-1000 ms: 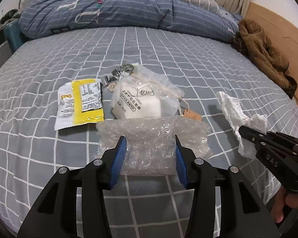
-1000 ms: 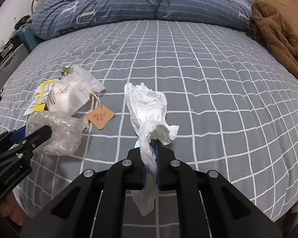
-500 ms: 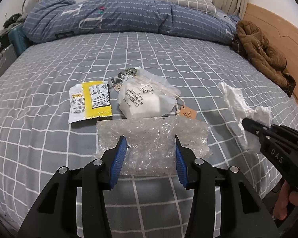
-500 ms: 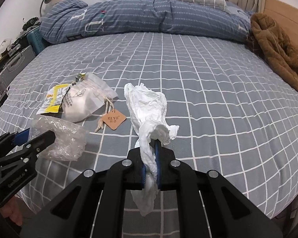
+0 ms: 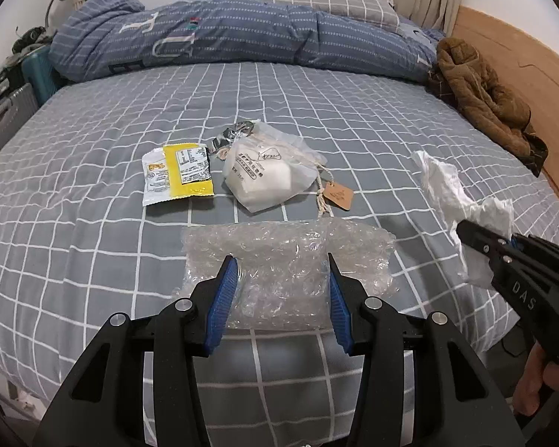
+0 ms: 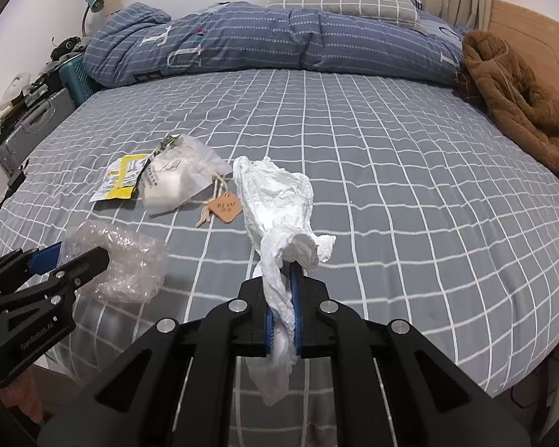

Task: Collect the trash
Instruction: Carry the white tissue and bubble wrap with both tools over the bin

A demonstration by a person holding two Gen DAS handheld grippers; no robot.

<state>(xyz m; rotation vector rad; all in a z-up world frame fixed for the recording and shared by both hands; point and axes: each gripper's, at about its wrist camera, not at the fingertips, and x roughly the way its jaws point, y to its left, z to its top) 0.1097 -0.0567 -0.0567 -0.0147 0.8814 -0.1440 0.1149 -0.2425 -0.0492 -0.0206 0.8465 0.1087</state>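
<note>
My left gripper is shut on a wad of clear bubble wrap, held above the bed's near edge. My right gripper is shut on a crumpled white tissue that sticks up past the pads and hangs below them. Each gripper shows in the other's view: the right gripper with the tissue, the left gripper with the bubble wrap. On the sheet lie a yellow-white sachet, a clear bag with white contents, a brown tag and a foil scrap.
The bed has a grey checked sheet. A blue duvet and a pillow lie at the far end, a brown jacket by the wooden headboard on the right. A suitcase and clutter stand left of the bed.
Both grippers have lifted and drawn back from the bed with their loads still held. The sachet, bag and tag on the sheet now look farther away.
</note>
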